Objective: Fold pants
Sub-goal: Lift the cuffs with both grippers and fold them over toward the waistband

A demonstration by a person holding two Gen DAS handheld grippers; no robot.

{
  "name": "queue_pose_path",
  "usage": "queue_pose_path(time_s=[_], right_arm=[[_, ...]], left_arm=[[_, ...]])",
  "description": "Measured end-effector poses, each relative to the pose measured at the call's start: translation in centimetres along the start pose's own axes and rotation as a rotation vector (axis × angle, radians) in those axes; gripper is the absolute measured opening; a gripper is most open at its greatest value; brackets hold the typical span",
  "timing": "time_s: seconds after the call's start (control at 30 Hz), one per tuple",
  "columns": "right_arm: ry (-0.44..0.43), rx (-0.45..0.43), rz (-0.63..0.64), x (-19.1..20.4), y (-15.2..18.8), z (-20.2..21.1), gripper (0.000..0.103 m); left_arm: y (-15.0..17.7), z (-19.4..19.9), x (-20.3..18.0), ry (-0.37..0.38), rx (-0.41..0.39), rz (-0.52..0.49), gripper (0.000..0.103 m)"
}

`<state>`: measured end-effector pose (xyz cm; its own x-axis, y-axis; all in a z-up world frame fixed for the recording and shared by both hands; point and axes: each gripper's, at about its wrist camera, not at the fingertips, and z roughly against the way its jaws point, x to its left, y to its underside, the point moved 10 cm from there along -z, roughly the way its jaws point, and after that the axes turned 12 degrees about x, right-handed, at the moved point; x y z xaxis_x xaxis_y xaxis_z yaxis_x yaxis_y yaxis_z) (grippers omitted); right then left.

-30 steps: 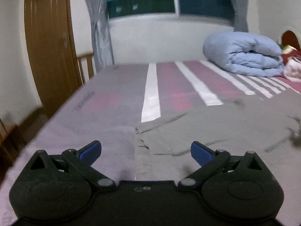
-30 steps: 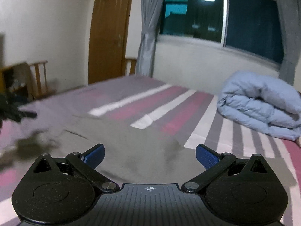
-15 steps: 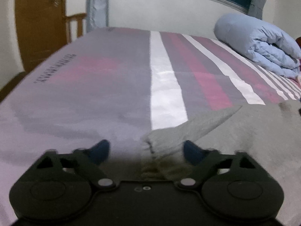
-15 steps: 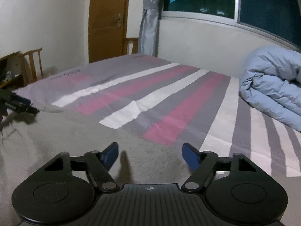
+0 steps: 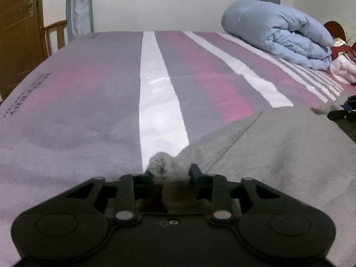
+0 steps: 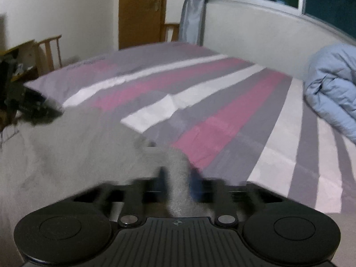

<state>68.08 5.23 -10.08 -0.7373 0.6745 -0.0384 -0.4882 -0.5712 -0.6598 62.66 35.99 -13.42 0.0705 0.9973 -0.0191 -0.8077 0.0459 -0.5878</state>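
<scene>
Grey pants [image 5: 278,146] lie spread on the striped bed [image 5: 100,93]. My left gripper [image 5: 171,174] is shut on a bunched corner of the pants at their left edge. In the right wrist view the pants [image 6: 73,138] spread to the left, and my right gripper [image 6: 178,179] is shut on another bunched edge of them; this view is blurred. The right gripper also shows at the far right of the left wrist view [image 5: 344,111]. The left gripper shows at the far left of the right wrist view [image 6: 29,106].
A rolled blue duvet [image 5: 280,31] lies at the back right of the bed, with pink bedding [image 5: 342,69] beyond it. A wooden door [image 6: 142,11], wooden chairs [image 6: 50,51] and a grey curtain [image 6: 193,11] stand past the bed's left side. A window runs along the far wall.
Both grippers have gone from open to shut, each pinching a bunch of the grey pants' edge. Both have moved lower and closer to the fabric.
</scene>
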Motion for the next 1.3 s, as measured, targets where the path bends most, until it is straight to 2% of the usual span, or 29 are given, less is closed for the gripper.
queue_pose_path(time_s=[0.13,0.23,0.33,0.47,0.6,0.77,0.93,1.03,1.1,1.17,1.2,1.3], right_arm=[[0.035,-0.063,0.006,0.5,-0.1,3.2,0.011],[0.059,-0.115,0.026,1.5,0.0,7.0,0.011],[0.076,-0.152,0.05,2.9,0.6,11.0,0.011],[0.092,-0.191,0.086,5.7,2.2,16.0,0.011],[0.118,-0.225,0.144,9.6,5.0,19.7,0.011],[0.126,-0.232,0.147,13.8,10.0,21.7,0.011],[0.124,-0.166,0.1,17.1,15.8,19.9,0.012],[0.137,-0.126,0.004,18.1,18.8,19.2,0.019],[0.122,-0.158,-0.09,18.2,19.9,20.4,0.02],[0.101,-0.184,-0.195,18.1,20.6,21.7,0.021],[0.096,-0.194,-0.234,17.9,20.8,22.1,0.023],[0.064,-0.22,-0.342,17.5,20.8,22.8,0.025]], left_arm=[[-0.4,2.4,-0.1,0.038,-0.08,-0.01,0.016],[-0.9,5.8,-0.1,0.089,-0.186,0.0,0.016],[-0.9,9.1,-0.4,0.131,-0.245,-0.01,0.016],[0.5,13.4,-1.4,0.176,-0.303,-0.02,0.016],[3.2,16.9,-2.5,0.207,-0.354,0.001,0.016],[8.4,18.6,-3.3,0.203,-0.329,0.015,0.016],[13.5,18.0,-4.1,0.167,-0.232,0.079,0.016],[16.3,17.2,-4.2,0.11,-0.152,0.12,0.026],[18.2,17.3,-3.2,0.056,-0.117,0.184,0.026],[19.6,18.3,-2.1,0.051,-0.132,0.284,0.047],[20.1,19.1,-1.6,0.045,-0.15,0.342,0.05],[20.1,20.3,-2.3,0.119,-0.18,0.434,0.052]])
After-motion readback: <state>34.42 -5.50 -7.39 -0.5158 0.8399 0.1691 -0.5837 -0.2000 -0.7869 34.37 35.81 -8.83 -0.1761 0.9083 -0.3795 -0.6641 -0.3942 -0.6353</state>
